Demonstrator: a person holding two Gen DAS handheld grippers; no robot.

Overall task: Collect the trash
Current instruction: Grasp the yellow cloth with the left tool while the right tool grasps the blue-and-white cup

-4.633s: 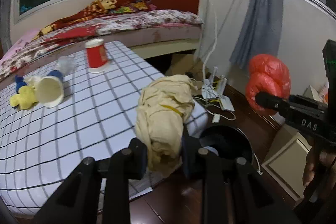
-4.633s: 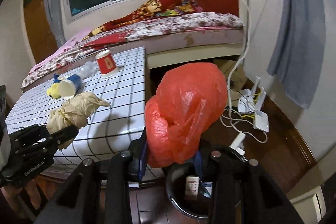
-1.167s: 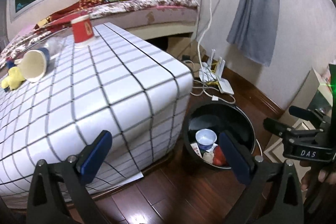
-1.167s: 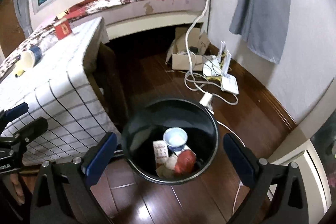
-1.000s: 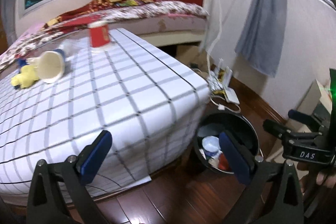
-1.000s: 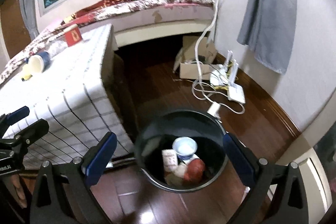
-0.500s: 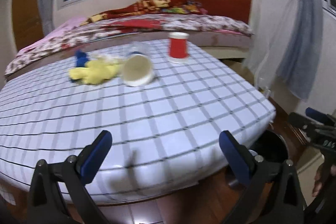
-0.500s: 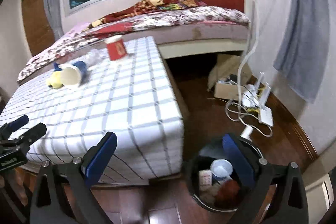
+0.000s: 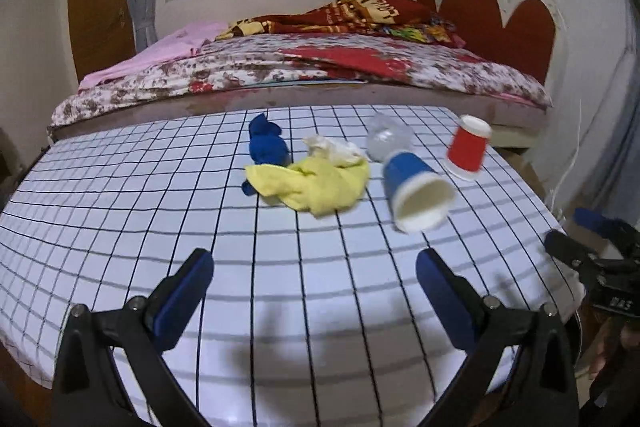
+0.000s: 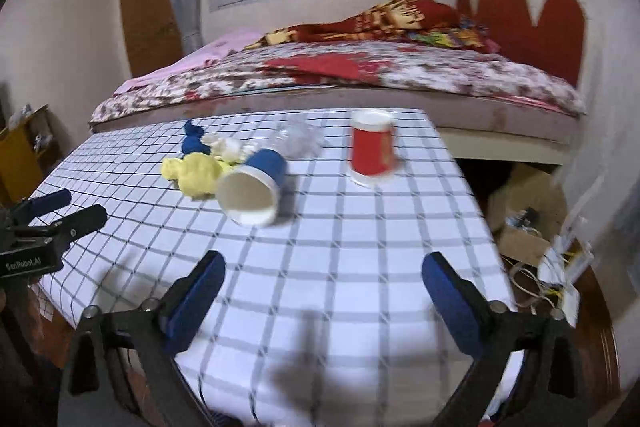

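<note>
On the checked table (image 9: 120, 211) lie a blue paper cup on its side (image 9: 416, 189), an upside-down red cup (image 9: 468, 147), a yellow rag (image 9: 316, 183), a blue crumpled piece (image 9: 266, 145), white crumpled paper (image 9: 336, 149) and a clear plastic piece (image 9: 388, 139). My left gripper (image 9: 314, 291) is open and empty over the table's near part. My right gripper (image 10: 322, 287) is open and empty, nearer the table's right edge; the blue cup (image 10: 254, 189) and red cup (image 10: 372, 149) lie ahead of it.
A bed (image 9: 320, 67) with a patterned cover runs behind the table. A cardboard box (image 10: 524, 215) and cables with white devices (image 10: 560, 267) lie on the floor right of the table. The other gripper shows at each view's edge.
Both grippers dropped their bags into the bin, opened, and swung up and left from the bin to face the table top. The bin has left both views.
</note>
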